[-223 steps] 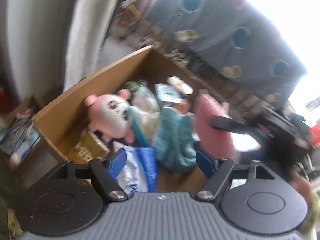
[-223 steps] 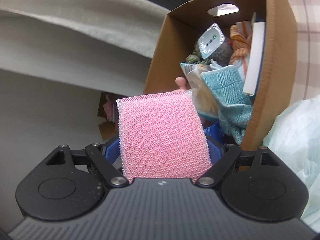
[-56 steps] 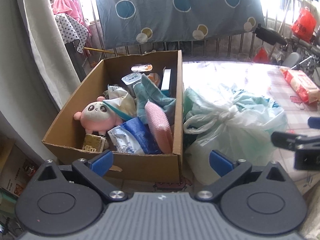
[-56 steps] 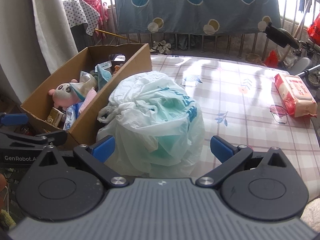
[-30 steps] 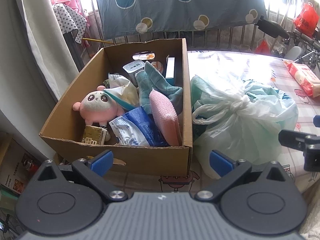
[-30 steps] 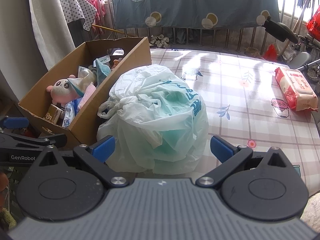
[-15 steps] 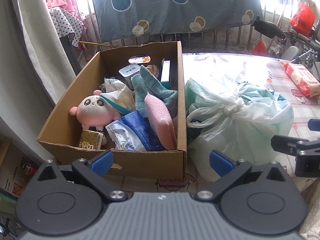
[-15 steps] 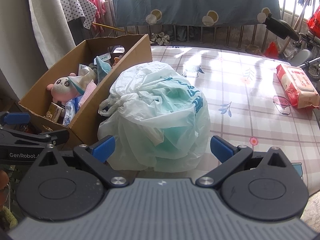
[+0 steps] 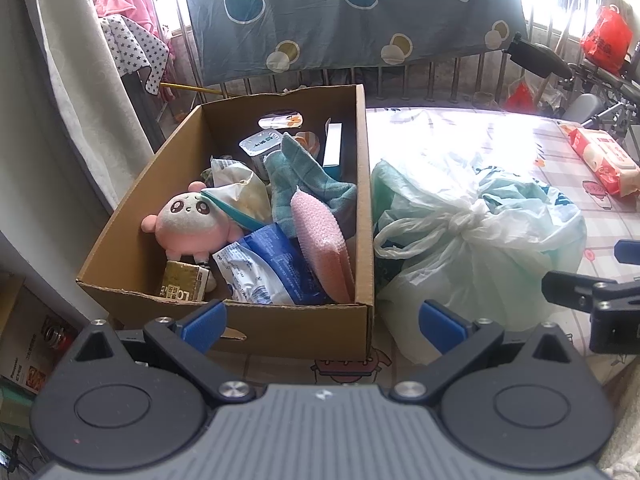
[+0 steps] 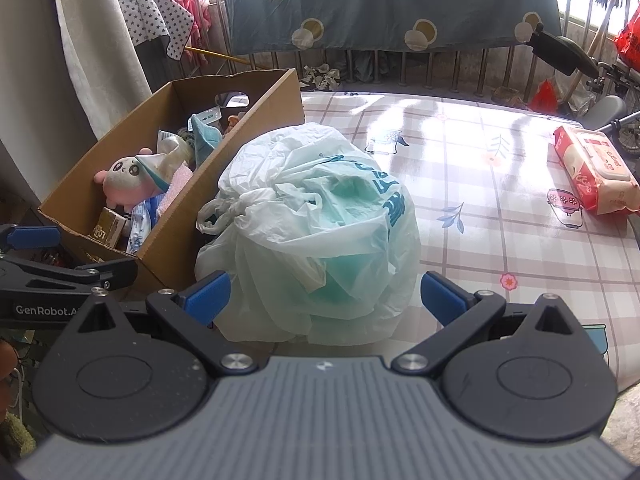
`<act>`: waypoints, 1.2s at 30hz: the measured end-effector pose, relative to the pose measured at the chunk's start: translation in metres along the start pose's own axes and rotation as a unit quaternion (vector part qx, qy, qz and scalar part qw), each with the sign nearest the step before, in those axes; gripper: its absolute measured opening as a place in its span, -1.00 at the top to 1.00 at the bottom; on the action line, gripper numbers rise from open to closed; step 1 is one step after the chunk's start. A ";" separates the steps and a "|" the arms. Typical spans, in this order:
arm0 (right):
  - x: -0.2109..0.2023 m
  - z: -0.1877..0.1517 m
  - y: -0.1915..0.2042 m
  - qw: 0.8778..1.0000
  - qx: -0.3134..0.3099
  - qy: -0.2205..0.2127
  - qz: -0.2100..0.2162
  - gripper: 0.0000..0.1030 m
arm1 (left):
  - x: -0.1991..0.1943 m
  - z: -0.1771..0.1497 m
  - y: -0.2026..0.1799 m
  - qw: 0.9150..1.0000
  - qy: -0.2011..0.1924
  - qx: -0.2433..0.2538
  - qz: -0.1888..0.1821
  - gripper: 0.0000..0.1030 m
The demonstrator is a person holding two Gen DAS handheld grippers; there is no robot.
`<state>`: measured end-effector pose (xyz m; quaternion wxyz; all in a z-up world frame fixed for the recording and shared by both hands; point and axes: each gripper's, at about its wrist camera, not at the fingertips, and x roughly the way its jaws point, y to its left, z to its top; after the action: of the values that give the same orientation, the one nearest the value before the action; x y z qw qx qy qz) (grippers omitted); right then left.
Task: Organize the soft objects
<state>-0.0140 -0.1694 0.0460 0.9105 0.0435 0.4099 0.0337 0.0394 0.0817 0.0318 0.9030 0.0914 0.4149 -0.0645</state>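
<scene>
One cardboard box point(image 9: 256, 332), left of centre, holds one pink sponge point(image 9: 320, 244), one plush point(image 9: 188, 224) and one teal cloth point(image 9: 304, 180). One tied plastic bag point(image 10: 320, 232) sits beside it on the counter point(image 10: 500, 200). Both the left hand-held gripper point(image 9: 322, 322) and the right hand-held gripper point(image 10: 324, 296) gape empty.

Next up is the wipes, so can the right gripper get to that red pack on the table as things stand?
Probably yes: the right gripper is open and empty, and the red pack lies alone on bare tablecloth, right of the plastic bag.

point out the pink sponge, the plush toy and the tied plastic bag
pink mesh sponge point(image 9: 320, 240), left wrist view, broad upper face
pink round plush toy point(image 9: 188, 222), left wrist view, its face
tied pale green plastic bag point(image 10: 320, 216), right wrist view, top middle
</scene>
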 end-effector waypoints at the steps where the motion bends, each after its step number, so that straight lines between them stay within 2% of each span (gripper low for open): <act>1: 0.000 0.000 0.001 1.000 -0.001 0.000 0.001 -0.98 | 0.000 0.000 0.000 1.000 0.000 0.000 0.000 -1.00; 36: 0.000 0.000 0.004 1.000 -0.005 0.000 0.005 -0.98 | -0.001 0.000 0.000 1.000 -0.001 0.002 -0.001 -1.00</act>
<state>-0.0140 -0.1653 0.0459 0.9105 0.0410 0.4094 0.0406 0.0382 0.0815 0.0326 0.9032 0.0932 0.4137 -0.0663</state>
